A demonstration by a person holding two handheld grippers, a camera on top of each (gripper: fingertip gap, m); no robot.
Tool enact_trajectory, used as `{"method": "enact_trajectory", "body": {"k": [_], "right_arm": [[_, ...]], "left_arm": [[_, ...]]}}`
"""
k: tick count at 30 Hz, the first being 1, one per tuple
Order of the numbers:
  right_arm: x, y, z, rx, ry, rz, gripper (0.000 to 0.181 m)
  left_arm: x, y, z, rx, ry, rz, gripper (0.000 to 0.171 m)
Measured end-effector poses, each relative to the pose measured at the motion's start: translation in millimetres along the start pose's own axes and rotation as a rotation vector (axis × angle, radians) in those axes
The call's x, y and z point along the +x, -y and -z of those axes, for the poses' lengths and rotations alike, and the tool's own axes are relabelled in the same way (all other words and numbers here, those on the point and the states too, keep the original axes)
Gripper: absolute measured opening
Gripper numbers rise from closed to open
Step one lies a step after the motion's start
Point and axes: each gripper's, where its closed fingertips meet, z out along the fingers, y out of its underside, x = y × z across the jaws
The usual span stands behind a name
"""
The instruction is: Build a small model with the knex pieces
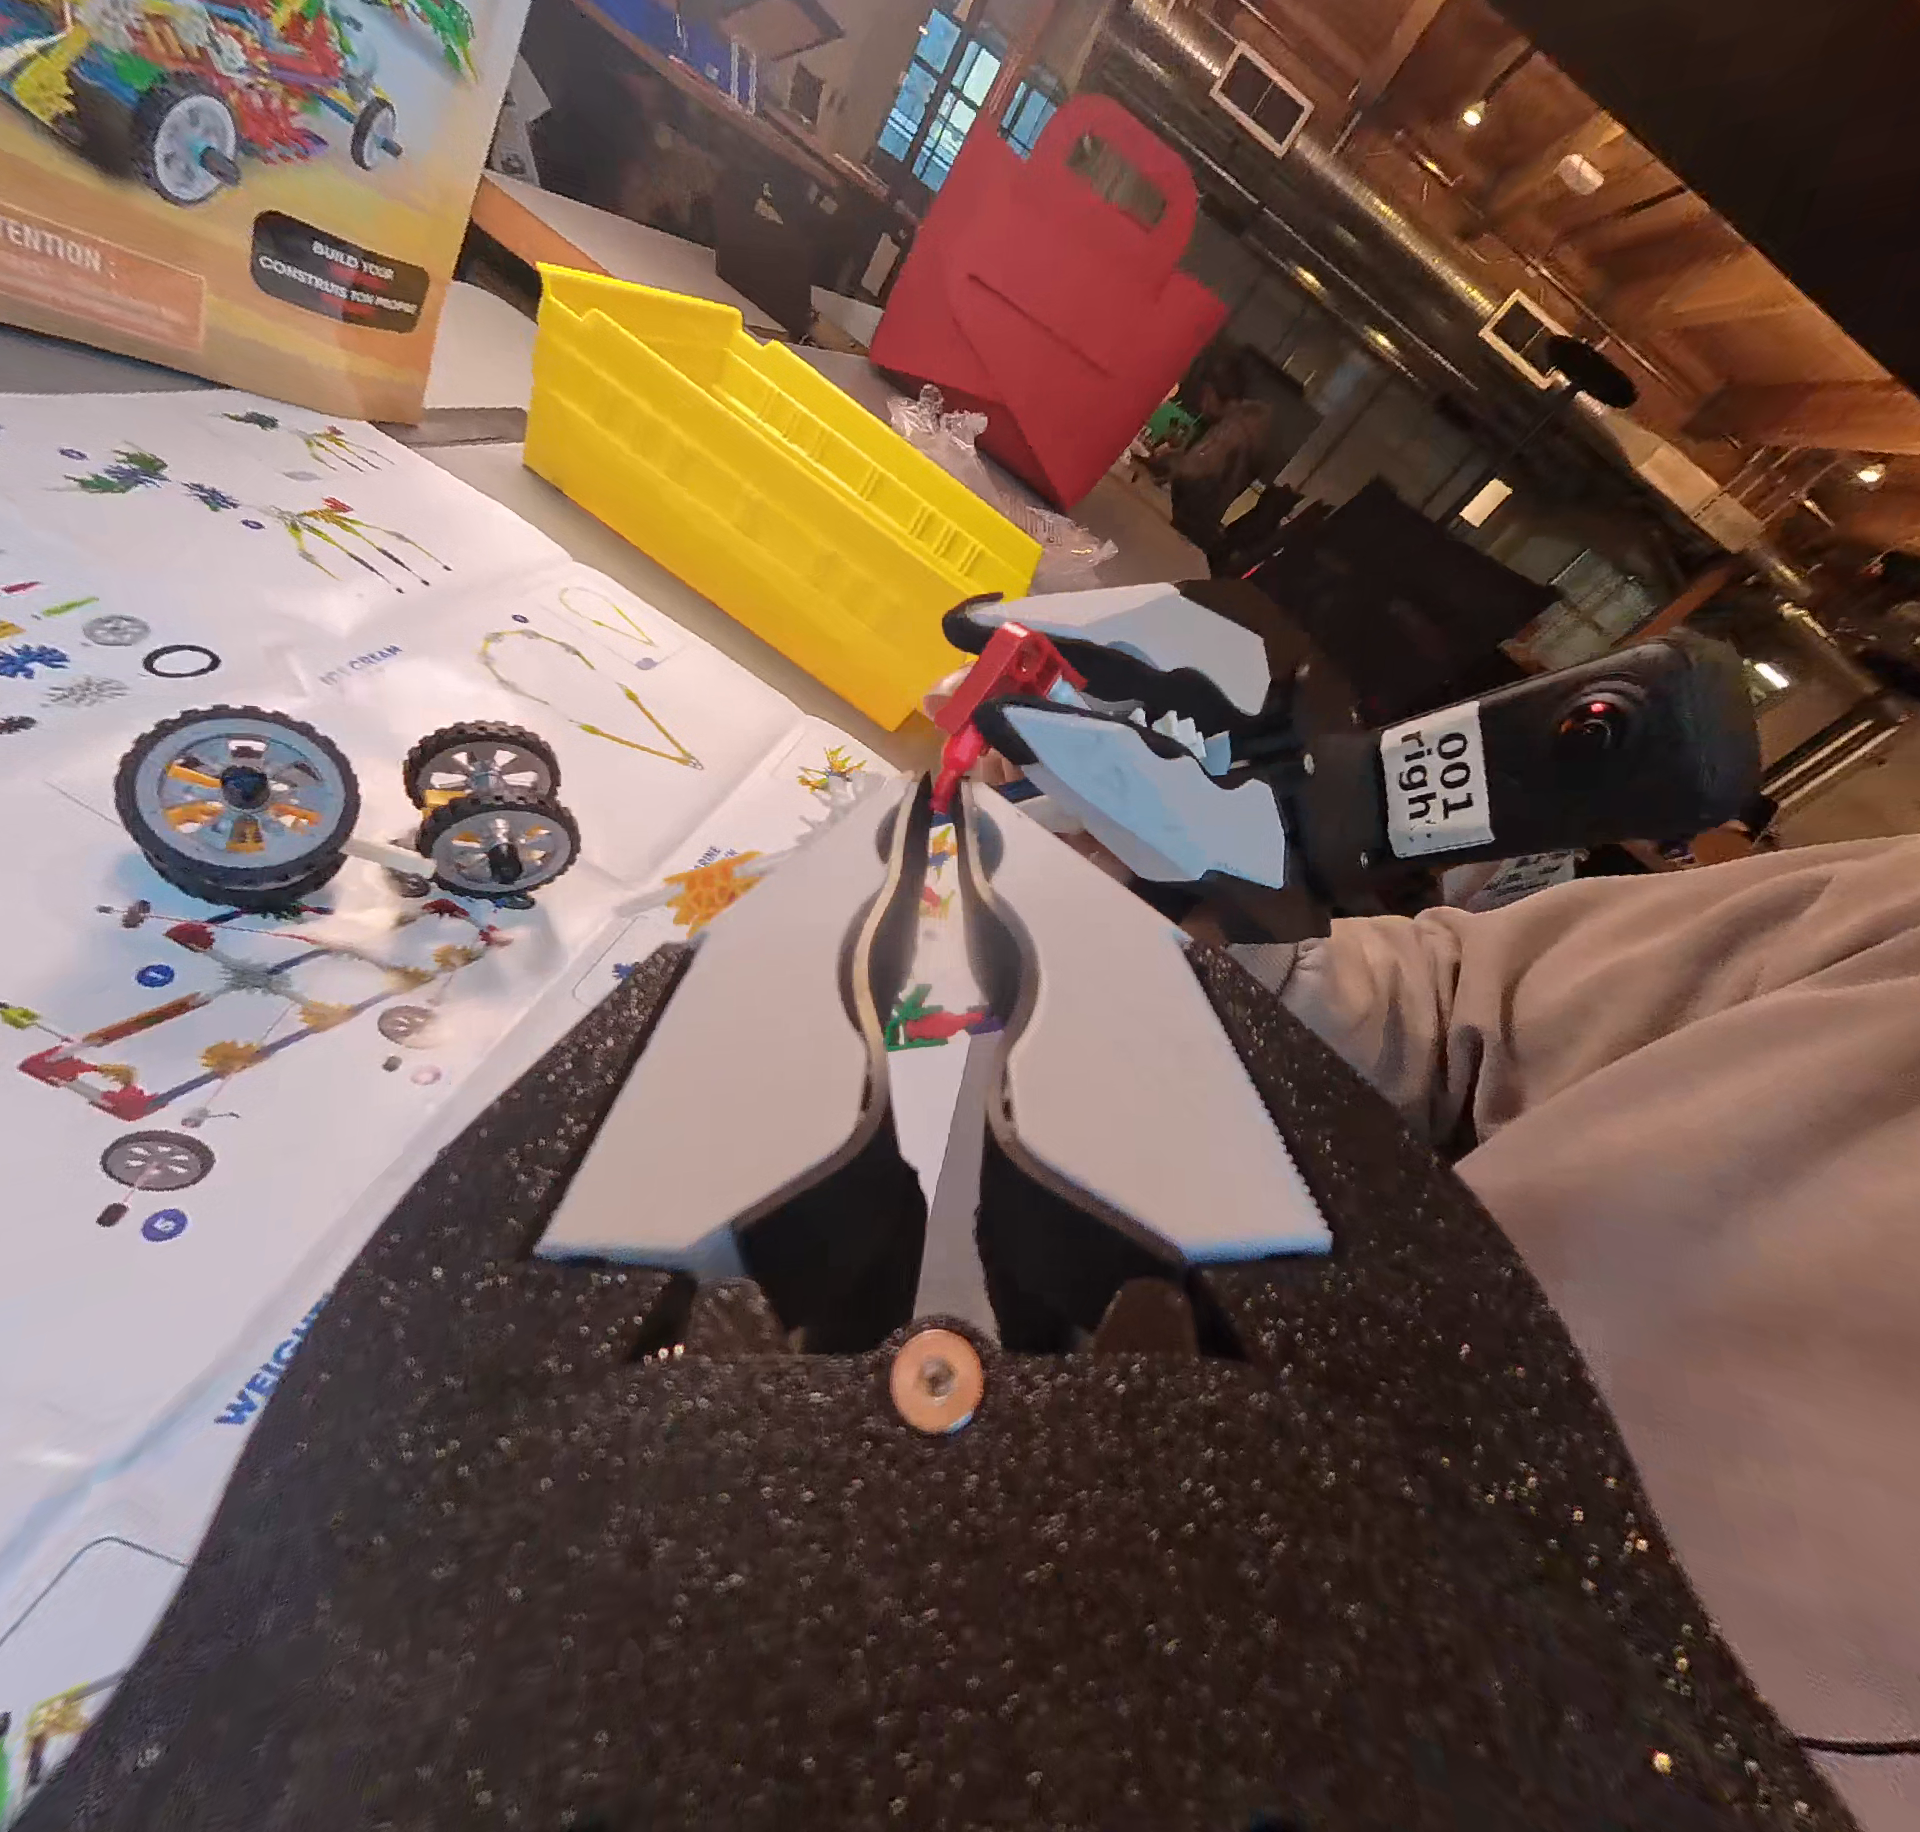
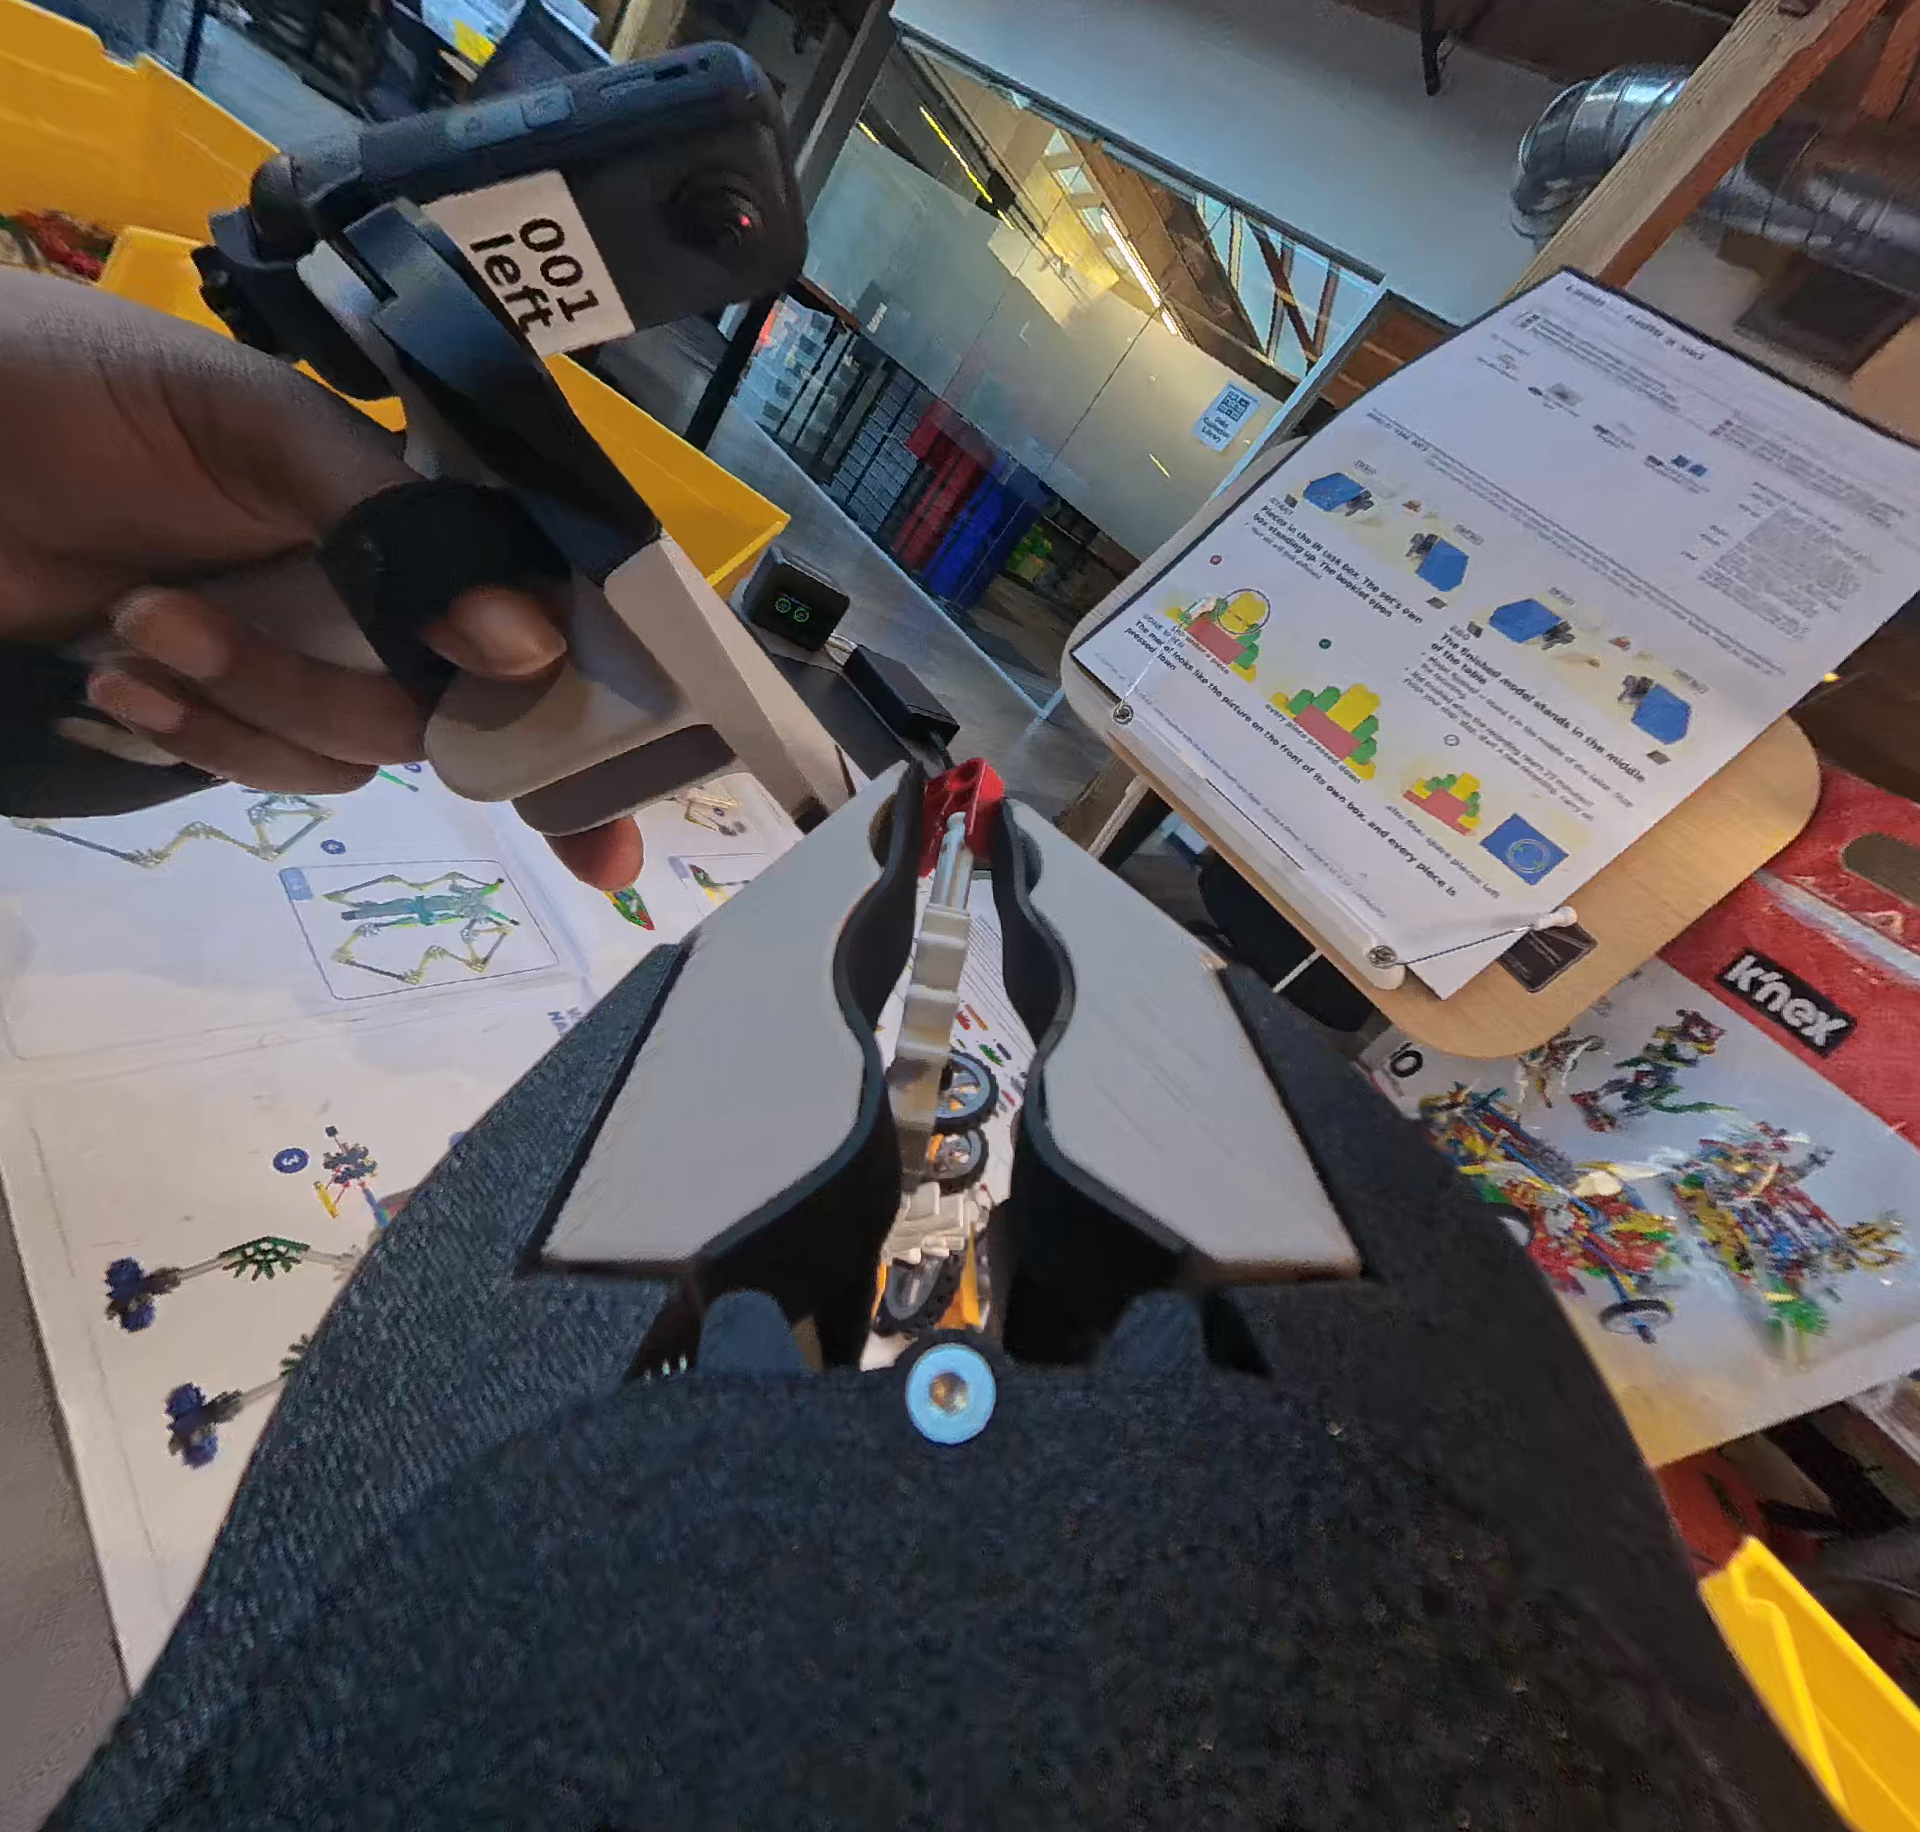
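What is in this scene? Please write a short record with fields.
left gripper: shut on the tip of a red rod
right gripper: shut on a red connector with a grey rod
on sheet: wheel assembly
behind: yellow bin, red bag, toy box
right side: clipboard

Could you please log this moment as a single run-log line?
right gripper: shut on red connector | left gripper: shut on its lower tip | wheel assembly: on instruction sheet
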Motion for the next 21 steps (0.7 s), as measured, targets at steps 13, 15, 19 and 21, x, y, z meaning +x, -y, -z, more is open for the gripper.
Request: {"method": "enact_trajectory", "body": {"k": [13,15,19,21], "right_arm": [[-18.5,-14.4,-17.3,-0.059,0.016,0.238,0.009],[-22.0,-18.0,-21.6,-0.061,0.027,0.252,0.009],[-31.1,-20.5,-30.2,-0.056,0.053,0.278,0.007],[-27.8,-23.8,-30.6,-0.053,0.065,0.222,0.007]], "left_arm": [[-29.2,-15.8,6.9,-0.157,0.222,-0.212,0.001],[-34.8,-18.6,8.0,-0.173,0.234,-0.194,0.001],[-36.9,-34.9,3.2,-0.223,0.247,-0.216,0.000],[-37.6,-35.3,5.9,-0.227,0.231,-0.207,0.000]]}}
